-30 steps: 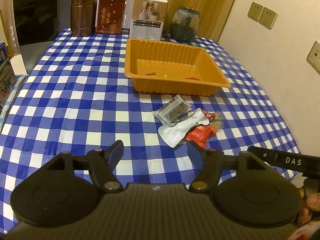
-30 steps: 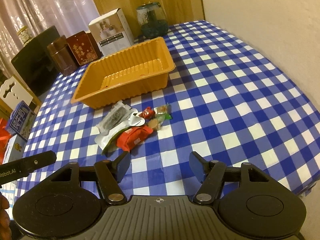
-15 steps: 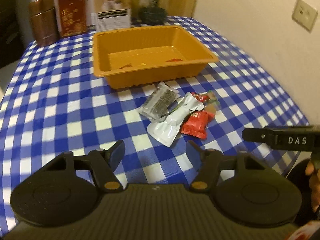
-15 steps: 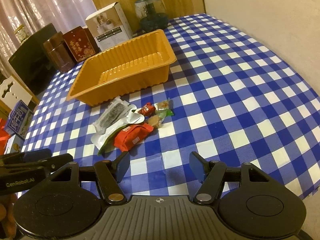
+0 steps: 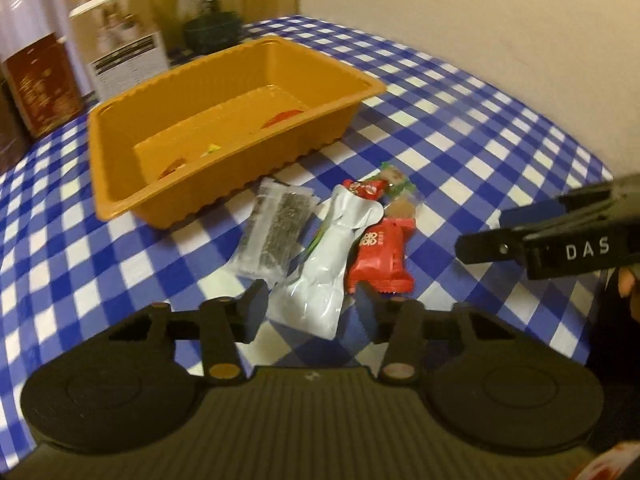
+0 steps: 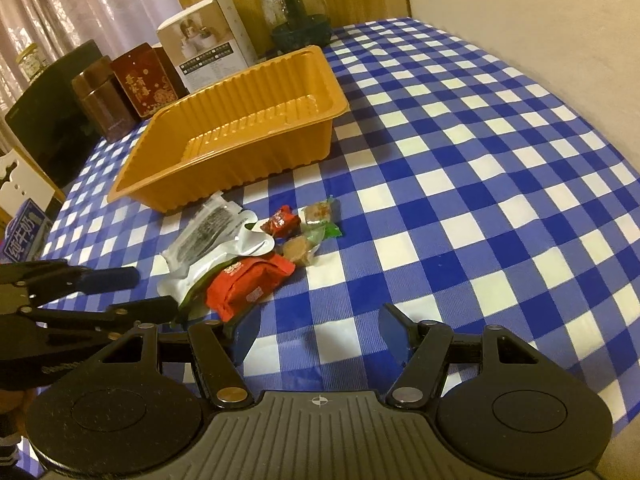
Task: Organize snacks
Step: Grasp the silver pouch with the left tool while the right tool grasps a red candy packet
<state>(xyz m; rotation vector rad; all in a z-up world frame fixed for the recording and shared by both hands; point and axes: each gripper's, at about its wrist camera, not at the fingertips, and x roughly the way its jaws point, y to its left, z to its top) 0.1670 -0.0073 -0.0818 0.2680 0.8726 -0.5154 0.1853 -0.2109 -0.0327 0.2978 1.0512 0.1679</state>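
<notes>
Several snacks lie in a pile in front of the orange tray (image 5: 120, 184) (image 6: 240, 176): a dark seaweed packet (image 5: 280, 232) (image 6: 204, 232), a silver pouch (image 5: 324, 268) (image 6: 244, 240), a red pack (image 5: 380, 256) (image 6: 248, 284) and small wrapped candies (image 5: 366, 189) (image 6: 282, 222). My left gripper (image 5: 311, 312) (image 6: 154, 290) hangs low over the near end of the silver pouch. Its jaws are closing with that end between them, and the pads do not visibly press on it. My right gripper (image 6: 320, 334) (image 5: 482, 231) stands open to the right of the pile, with nothing between its fingers.
A white box (image 6: 208, 48), a glass jar (image 6: 296, 12), a red tin (image 6: 144, 80) and a brown canister (image 6: 100, 100) line the back of the checked table (image 6: 480, 200). A wall runs along the right. A blue carton (image 6: 24, 236) sits at far left.
The left gripper came down and forward to the snack pile, rolling as it went, and its jaws narrowed around the silver pouch's near end. The right gripper sank a little.
</notes>
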